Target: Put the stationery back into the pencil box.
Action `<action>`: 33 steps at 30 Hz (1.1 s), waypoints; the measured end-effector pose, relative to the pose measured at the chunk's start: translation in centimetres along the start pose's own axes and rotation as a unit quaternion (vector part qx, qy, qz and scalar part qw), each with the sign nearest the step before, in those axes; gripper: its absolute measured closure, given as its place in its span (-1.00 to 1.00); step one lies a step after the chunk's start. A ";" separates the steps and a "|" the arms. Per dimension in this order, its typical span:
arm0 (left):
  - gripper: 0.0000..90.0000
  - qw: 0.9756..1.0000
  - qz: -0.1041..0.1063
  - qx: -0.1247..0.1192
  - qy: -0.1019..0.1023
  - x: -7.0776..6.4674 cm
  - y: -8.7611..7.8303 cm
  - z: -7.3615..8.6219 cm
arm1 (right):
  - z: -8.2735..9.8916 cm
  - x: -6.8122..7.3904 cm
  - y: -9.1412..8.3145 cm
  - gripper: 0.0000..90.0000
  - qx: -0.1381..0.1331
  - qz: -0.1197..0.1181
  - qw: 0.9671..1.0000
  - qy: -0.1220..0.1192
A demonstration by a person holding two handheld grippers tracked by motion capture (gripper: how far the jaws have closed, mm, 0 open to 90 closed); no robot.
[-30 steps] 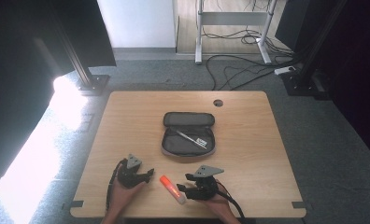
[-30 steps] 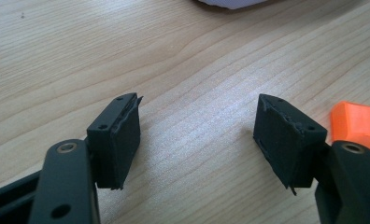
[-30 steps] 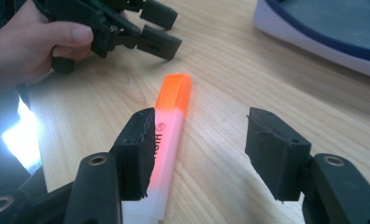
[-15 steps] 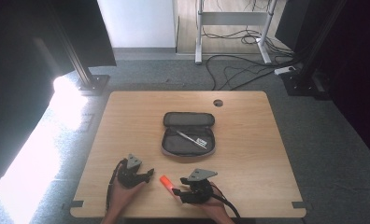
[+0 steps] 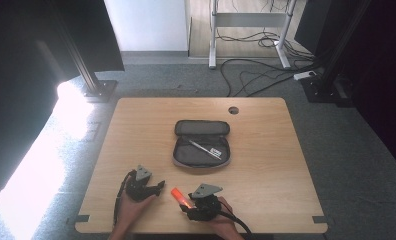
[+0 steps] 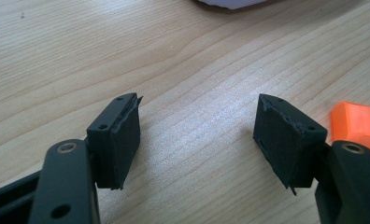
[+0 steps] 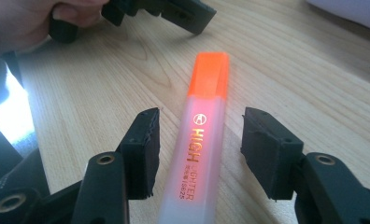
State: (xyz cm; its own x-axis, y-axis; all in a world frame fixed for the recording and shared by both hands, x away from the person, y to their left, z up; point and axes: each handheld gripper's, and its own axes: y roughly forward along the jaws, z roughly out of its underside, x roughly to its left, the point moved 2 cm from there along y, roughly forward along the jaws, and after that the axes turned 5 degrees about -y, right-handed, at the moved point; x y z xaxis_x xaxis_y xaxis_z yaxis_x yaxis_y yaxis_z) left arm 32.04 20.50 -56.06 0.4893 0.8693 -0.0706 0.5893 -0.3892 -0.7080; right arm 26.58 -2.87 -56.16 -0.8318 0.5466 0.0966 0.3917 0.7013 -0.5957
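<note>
While the orange highlighter (image 7: pixel 202 144) lies flat near the front edge of the wooden table (image 5: pixel 266 180), we see it between the right gripper's (image 7: pixel 199 149) jaws, which have just been closing yet stand clear of its barrel on both sides. Our left gripper (image 6: pixel 197 135) rests just beside the orange cap, jaws wide over bare wood. Farther back, at mid-table, an open grey pencil case (image 5: pixel 202 145) holds a pen. Grey carpet, cables and a white desk frame lie beyond. Both hands come in low from the near edge.

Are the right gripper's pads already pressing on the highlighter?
No, the highlighter lies between the right gripper's pads with wood showing on both sides.
</note>
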 end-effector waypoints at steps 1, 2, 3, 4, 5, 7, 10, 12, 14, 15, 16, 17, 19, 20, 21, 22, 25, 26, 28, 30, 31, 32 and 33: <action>-0.29 1.000 0.000 0.000 0.000 0.0 0.0 0.0 | 0.0 0.1 0.1 0.06 0.002 0.003 1.000 -0.003; -0.29 1.000 0.000 0.000 0.000 0.0 0.0 0.0 | 0.0 0.2 0.2 0.06 0.006 0.007 1.000 -0.006; -0.29 1.000 0.000 0.000 0.000 0.0 0.0 0.0 | 0.1 0.2 0.2 0.08 0.009 0.010 1.000 -0.010; -0.29 1.000 0.000 0.000 0.000 0.0 0.0 0.0 | 0.1 0.3 0.3 0.09 0.012 0.011 1.000 -0.013; -0.29 1.000 0.000 0.000 0.000 0.0 0.0 0.0 | 0.1 0.4 0.3 0.10 0.014 0.015 1.000 -0.017; -0.29 1.000 0.000 0.000 0.000 0.0 0.0 0.0 | 0.1 0.6 0.4 0.13 0.016 0.024 0.999 -0.023; -0.29 1.000 0.000 0.000 0.000 0.0 0.0 0.0 | 0.1 0.7 0.4 0.17 0.019 0.037 0.999 -0.031; -0.29 1.000 0.000 0.000 0.000 0.0 0.0 0.0 | 0.1 0.8 0.5 0.19 0.021 0.044 0.998 -0.039; -0.29 1.000 0.000 0.000 0.000 0.0 0.0 0.0 | 0.2 0.9 0.5 0.25 0.021 0.055 0.997 -0.047; -0.29 1.000 0.000 0.000 0.000 0.0 0.0 0.0 | 0.2 1.0 0.5 0.27 0.022 0.059 0.997 -0.051; -0.29 1.000 0.000 0.000 0.000 0.0 0.0 0.0 | 0.1 1.0 0.5 0.30 0.022 0.061 0.997 -0.049; -0.29 1.000 0.000 0.000 0.000 0.0 0.0 0.0 | 0.1 1.0 0.5 0.35 0.023 0.062 0.997 -0.049; -0.29 1.000 0.000 0.000 0.000 0.0 0.0 0.0 | 0.1 0.9 0.4 0.44 0.022 0.064 0.997 -0.045; -0.29 1.000 0.000 0.000 0.000 0.0 0.0 0.0 | 0.2 0.8 0.4 0.45 0.022 0.065 0.997 -0.045; -0.29 1.000 0.000 0.000 0.000 0.0 0.0 0.0 | 0.2 0.7 0.4 0.45 0.021 0.062 0.997 -0.047; -0.29 1.000 0.000 0.000 0.000 0.0 0.0 0.0 | 0.2 0.7 0.4 0.45 0.021 0.063 0.997 -0.046; -0.29 1.000 0.000 0.000 0.000 0.0 0.0 0.0 | 0.1 0.4 0.4 0.46 0.022 0.062 0.997 -0.044; -0.29 1.000 0.000 0.000 0.000 0.0 0.0 0.0 | 0.1 0.4 0.4 0.46 0.021 0.062 0.997 -0.044; -0.29 1.000 0.000 0.000 0.000 0.0 0.0 0.0 | 0.1 0.4 0.4 0.46 0.019 0.061 0.997 -0.041; -0.29 1.000 0.000 0.000 0.000 0.0 0.0 0.0 | 0.2 0.4 0.3 0.47 0.019 0.058 0.997 -0.039; -0.29 1.000 0.000 0.000 0.000 0.0 0.0 0.0 | 0.2 0.3 0.3 0.47 0.019 0.056 0.997 -0.039; -0.29 1.000 0.000 0.000 0.000 0.0 0.0 0.0 | 0.2 0.3 0.3 0.47 0.018 0.056 0.998 -0.039; -0.29 1.000 0.000 0.000 0.000 0.0 0.0 0.0 | 0.2 0.3 0.3 0.47 0.017 0.055 0.998 -0.038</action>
State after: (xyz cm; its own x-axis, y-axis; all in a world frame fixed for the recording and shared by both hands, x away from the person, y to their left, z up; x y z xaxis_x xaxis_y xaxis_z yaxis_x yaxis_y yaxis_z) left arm 32.05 20.50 -56.05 0.4885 0.8697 -0.0704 0.5895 -0.3885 -0.7082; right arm 26.36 -2.57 -56.48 -0.8126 0.5819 -0.0317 0.4701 0.6223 -0.6259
